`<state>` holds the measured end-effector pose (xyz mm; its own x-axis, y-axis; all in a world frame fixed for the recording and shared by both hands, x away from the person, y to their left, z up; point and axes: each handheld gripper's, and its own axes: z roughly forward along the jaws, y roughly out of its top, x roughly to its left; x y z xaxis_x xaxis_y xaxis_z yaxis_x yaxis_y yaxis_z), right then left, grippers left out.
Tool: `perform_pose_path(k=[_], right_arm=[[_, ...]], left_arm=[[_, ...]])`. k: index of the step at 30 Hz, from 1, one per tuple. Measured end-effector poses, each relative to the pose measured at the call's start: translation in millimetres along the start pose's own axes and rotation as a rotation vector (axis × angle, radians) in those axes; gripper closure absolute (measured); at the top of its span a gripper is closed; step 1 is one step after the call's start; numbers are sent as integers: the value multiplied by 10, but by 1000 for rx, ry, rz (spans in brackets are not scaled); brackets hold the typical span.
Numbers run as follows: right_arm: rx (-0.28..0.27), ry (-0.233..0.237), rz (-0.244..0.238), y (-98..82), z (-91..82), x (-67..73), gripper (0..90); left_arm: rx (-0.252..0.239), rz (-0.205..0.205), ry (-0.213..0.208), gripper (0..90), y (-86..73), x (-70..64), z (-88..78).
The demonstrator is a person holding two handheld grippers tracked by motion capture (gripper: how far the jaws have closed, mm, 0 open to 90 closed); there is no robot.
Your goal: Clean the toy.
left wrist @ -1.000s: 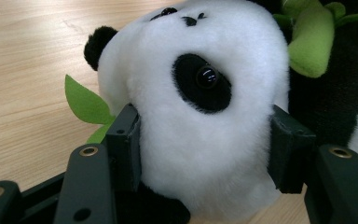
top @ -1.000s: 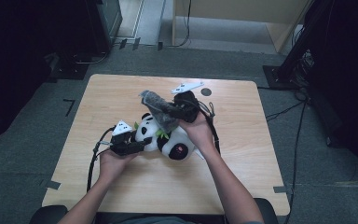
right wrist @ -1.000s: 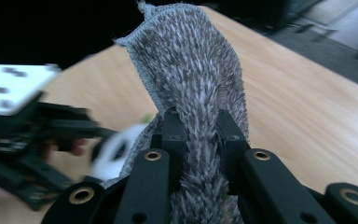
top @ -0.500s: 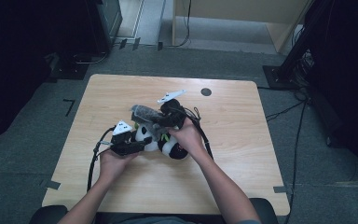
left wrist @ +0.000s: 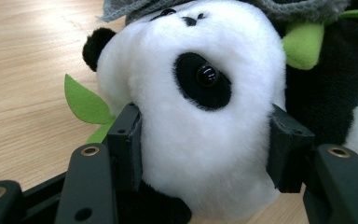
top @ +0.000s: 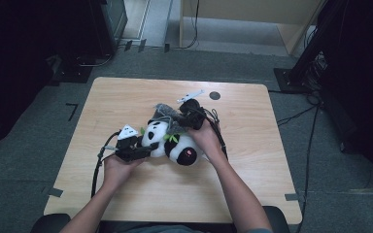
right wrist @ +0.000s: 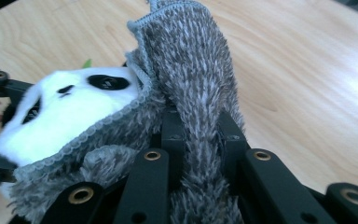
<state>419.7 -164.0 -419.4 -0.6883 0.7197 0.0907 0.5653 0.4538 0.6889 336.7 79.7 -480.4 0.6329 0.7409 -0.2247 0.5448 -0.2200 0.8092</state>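
On the grey floor (top: 24, 174), one light wooden table (top: 252, 170) stood squarely before the seated person, with dark equipment and trailing cables at the edges of the room. A small dark round mark (top: 214, 95) lay on the tabletop near the far edge.

Near the middle of the table lay one plush panda (top: 177, 145), black and white, on its side, its white head toward the person's left and its black body toward the right. Green felt leaves (left wrist: 85, 101) stuck out beside the head, just above the wood.

One grey fuzzy cloth (right wrist: 191, 79), edged with a stitched hem, lay draped over the top of the panda's head, touching the white fur just above the eye patches.

The left gripper (left wrist: 205, 144), held low at the panda's left side, was clamped on the panda's head, one black pad pressed into the fur on each side below the eye.

The right gripper (right wrist: 200, 135), held over the far side of the panda, had its jaws pinched on a fold of the grey fuzzy cloth, which rose between the pads and spilled down over them.
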Motion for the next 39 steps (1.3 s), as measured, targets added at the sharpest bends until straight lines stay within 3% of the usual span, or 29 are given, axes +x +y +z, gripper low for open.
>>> perform_pose_path(k=[3, 6, 15, 19, 24, 26, 31, 35, 39], right_arm=[[-15, -31, 4, -17, -46, -61, 785], [-21, -21, 38, -39, -75, -131, 785], [-22, -120, 104, -133, -226, -414, 787], [-68, -157, 106, -134, -330, -448, 787], [-169, -144, 114, -89, -553, -429, 786], [-209, -115, 118, -59, -662, -407, 786], [-267, -83, 98, -22, -891, -283, 785], [-269, -90, 84, -77, -983, -244, 784], [-237, -75, 109, -230, -1025, -246, 784]], left_arm=[[0, -2, -1, 406, -1, 2, 0], [0, 0, -1, 406, -2, 2, 0], [-1, -5, -5, 406, -11, 15, 0], [2, -3, -4, 406, -12, 15, 0], [5, -3, 0, 406, -9, 13, -1], [8, -6, 0, 406, -1, 14, 0], [21, -14, 3, 406, 42, 20, 5], [37, -24, -5, 405, 73, 34, 6], [37, -35, -6, 403, 76, 33, 13]])
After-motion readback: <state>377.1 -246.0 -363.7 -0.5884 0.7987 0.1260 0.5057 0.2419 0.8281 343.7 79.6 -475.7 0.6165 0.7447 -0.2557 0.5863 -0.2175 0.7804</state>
